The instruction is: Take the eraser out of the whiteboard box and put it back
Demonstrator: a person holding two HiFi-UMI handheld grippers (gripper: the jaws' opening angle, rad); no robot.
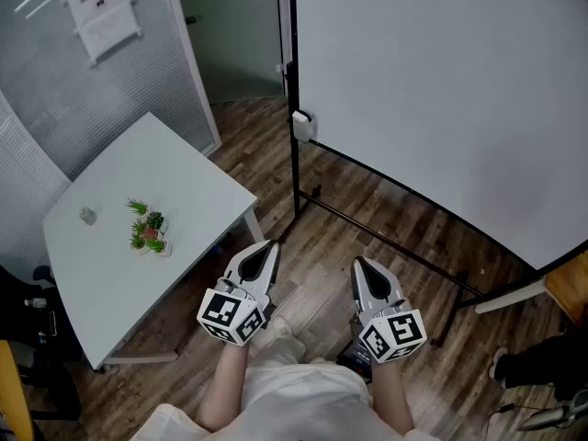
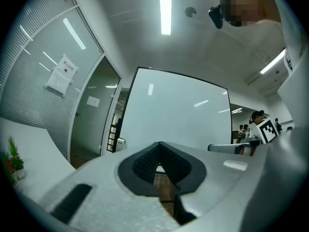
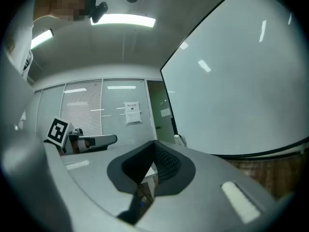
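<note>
A large whiteboard [image 1: 441, 90] stands on a black frame ahead of me. A small white box [image 1: 301, 125] hangs on its left edge; the eraser does not show in any view. My left gripper [image 1: 268, 248] and right gripper [image 1: 361, 265] are held side by side low in front of my body, over the wooden floor and well short of the board. Both point level towards it, jaws together with nothing between them. In the left gripper view the left gripper [image 2: 159, 147] faces the whiteboard [image 2: 178, 115] and the box [image 2: 120, 142]. The right gripper [image 3: 153, 147] sees the box [image 3: 179, 139] too.
A white table [image 1: 184, 186] stands to my left with small potted plants [image 1: 147, 229] and a little grey object [image 1: 88, 215] on it. The board's black stand legs [image 1: 404, 246] run across the floor ahead. Another person's shoe [image 1: 501, 362] shows at the lower right.
</note>
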